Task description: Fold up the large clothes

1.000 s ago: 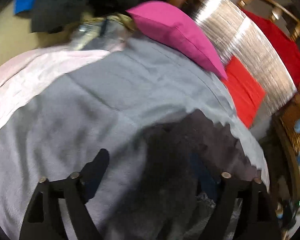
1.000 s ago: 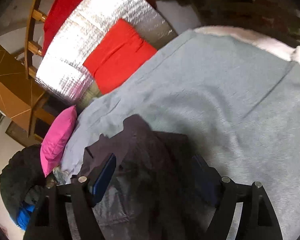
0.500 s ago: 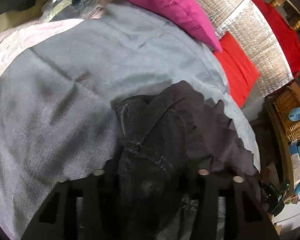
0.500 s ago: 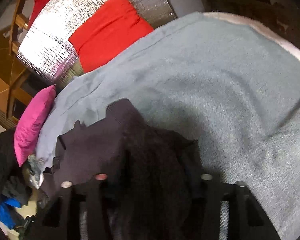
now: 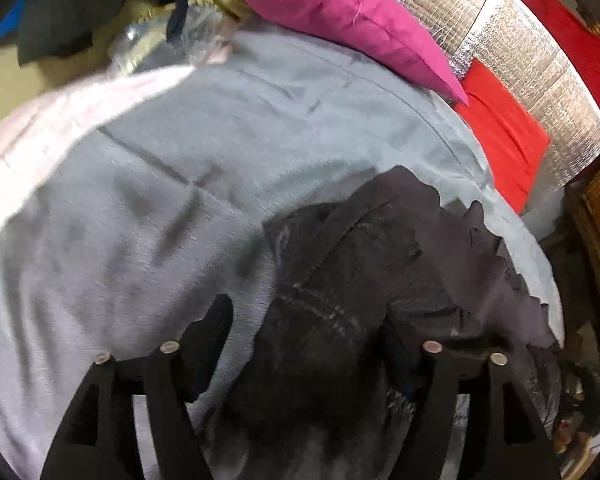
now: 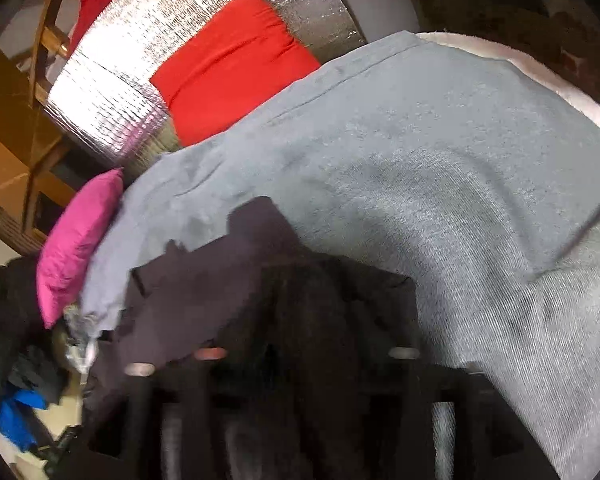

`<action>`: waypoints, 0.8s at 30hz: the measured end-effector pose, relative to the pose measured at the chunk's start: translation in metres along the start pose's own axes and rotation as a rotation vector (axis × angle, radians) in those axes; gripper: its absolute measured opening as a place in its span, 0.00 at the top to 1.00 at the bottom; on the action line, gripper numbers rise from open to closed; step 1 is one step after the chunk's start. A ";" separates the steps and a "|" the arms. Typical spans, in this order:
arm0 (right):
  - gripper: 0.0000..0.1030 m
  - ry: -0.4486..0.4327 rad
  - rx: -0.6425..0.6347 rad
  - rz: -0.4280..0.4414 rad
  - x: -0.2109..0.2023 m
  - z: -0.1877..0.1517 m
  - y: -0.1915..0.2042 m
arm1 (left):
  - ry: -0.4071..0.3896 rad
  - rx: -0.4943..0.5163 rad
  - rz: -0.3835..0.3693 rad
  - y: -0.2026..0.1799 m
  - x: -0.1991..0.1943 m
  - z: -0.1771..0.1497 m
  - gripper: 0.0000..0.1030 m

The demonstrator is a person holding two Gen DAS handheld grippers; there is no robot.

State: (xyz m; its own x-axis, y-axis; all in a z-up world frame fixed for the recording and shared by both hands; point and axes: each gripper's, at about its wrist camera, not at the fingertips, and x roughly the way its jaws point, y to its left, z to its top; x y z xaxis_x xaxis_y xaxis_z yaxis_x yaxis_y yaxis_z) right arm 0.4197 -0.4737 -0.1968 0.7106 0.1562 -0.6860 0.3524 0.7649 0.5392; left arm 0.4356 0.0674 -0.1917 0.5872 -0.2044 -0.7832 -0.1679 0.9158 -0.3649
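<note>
A dark grey-black garment [image 5: 364,264] lies bunched on a pale grey blanket [image 5: 180,200] that covers the bed. My left gripper [image 5: 308,328] hangs over the garment's near end and its jaws are opening. The left finger [image 5: 216,320] rests over bare blanket, and the right finger is half hidden by dark cloth. In the right wrist view the same garment [image 6: 228,280] fills the lower middle. My right gripper [image 6: 308,344] is low over it, its jaws opening with cloth between them. Its fingertips are lost in blur and dark fabric.
A pink cushion [image 5: 340,16] and a red cushion [image 5: 504,136] lean against a silver foil mat [image 5: 532,52] at the bed's far side. Dark clothes [image 5: 72,4] pile at the top left. A pale pink sheet [image 5: 40,132] shows beyond the blanket's edge.
Both grippers narrowed onto the dark garment half a second ago. The left has since spread wider. The garment is more bunched than a second ago.
</note>
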 end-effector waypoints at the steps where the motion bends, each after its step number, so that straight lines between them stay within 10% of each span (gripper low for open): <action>1: 0.35 -0.005 0.004 -0.005 -0.005 0.000 -0.001 | -0.014 0.006 -0.005 0.000 -0.005 0.000 0.30; 13: 0.35 -0.104 -0.059 -0.053 -0.088 -0.036 -0.009 | -0.191 0.262 0.040 -0.038 -0.067 -0.038 0.25; 24: 0.35 0.054 -0.136 -0.049 -0.085 -0.090 -0.009 | -0.230 0.463 0.099 -0.069 -0.080 -0.083 0.25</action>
State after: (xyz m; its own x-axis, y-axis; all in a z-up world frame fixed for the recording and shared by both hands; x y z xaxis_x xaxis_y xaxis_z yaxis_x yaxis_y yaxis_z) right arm 0.3014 -0.4377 -0.1878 0.6598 0.1471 -0.7369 0.2972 0.8497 0.4356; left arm 0.3351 -0.0084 -0.1456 0.7539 -0.0755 -0.6527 0.1055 0.9944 0.0069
